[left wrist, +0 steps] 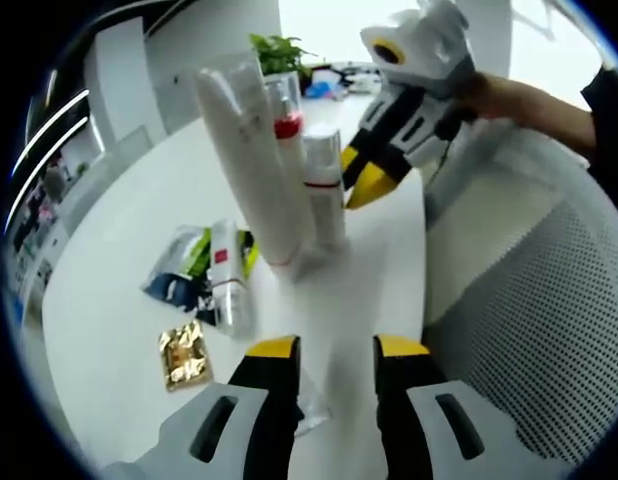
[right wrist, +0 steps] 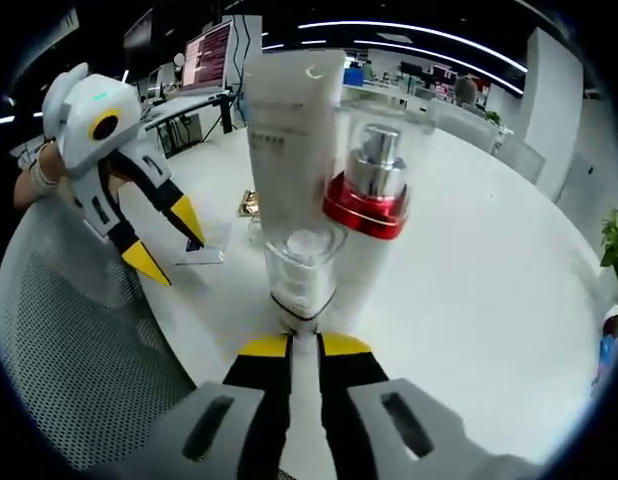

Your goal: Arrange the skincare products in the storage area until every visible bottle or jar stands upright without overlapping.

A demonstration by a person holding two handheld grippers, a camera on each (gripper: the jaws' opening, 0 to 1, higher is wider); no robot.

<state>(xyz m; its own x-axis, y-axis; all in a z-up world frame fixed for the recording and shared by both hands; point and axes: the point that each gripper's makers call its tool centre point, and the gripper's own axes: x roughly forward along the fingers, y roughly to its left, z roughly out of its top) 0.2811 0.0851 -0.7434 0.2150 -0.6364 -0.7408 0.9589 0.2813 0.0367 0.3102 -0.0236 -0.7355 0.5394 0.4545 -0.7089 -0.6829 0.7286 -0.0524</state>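
Note:
Several skincare products stand bunched together on the white table [left wrist: 139, 220]: tall white tubes [left wrist: 251, 160], a pump bottle with a red collar [left wrist: 287, 122] and a white bottle with a red band [left wrist: 324, 185]. Another bottle [left wrist: 227, 275] lies on its side to their left. My right gripper [left wrist: 369, 185] comes in from the upper right, jaws together, tips just beside the banded bottle. My left gripper [left wrist: 336, 350] is open and holds nothing, a short way from the group. In the right gripper view, the tube [right wrist: 289, 130] and red-collared pump bottle [right wrist: 374, 190] rise just beyond my right gripper [right wrist: 304, 345]; the left gripper [right wrist: 167, 242] hangs open at left.
Dark and green sachets [left wrist: 179, 285] and a gold packet [left wrist: 184, 355] lie by the fallen bottle. A grey mesh chair [left wrist: 549, 300] stands against the table edge on the right. A potted plant [left wrist: 279, 48] sits at the far side. A person's hand [left wrist: 509, 100] holds the right gripper.

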